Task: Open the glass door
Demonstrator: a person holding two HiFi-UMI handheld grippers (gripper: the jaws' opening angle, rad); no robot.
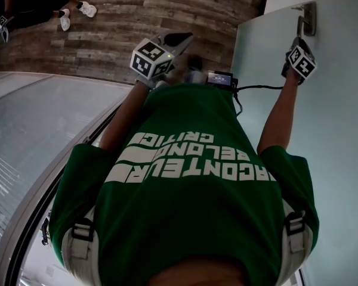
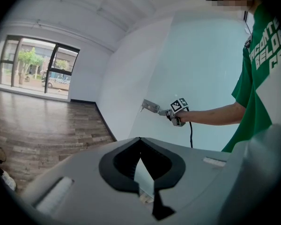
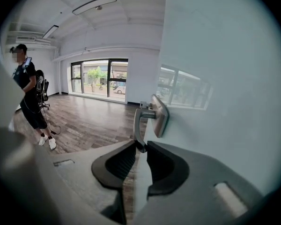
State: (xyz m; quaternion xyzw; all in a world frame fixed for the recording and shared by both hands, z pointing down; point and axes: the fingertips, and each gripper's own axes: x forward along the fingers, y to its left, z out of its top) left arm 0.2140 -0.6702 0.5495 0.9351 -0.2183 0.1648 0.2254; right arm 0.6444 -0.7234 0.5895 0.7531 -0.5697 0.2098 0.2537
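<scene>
The frosted glass door [image 1: 322, 130] stands ajar at the right, with a metal lever handle [image 1: 308, 18] on a plate near its edge. My right gripper [image 1: 298, 39] reaches up to that handle. In the right gripper view the handle's lever [image 3: 139, 125] hangs down and its tip sits pinched between the jaws of the right gripper [image 3: 141, 146]. The left gripper view shows the right gripper [image 2: 168, 112] at the handle [image 2: 152, 107] from the side. My left gripper [image 1: 182, 39] floats in front of my chest, away from the door, jaws shut and empty [image 2: 139, 140].
A second glass panel [image 1: 42, 130] with a dark frame runs along the left. Wooden floor [image 1: 137, 22] lies beyond the door. A person in black with white shoes [image 3: 28, 93] stands farther off in the room. Large windows [image 2: 37, 64] fill the far wall.
</scene>
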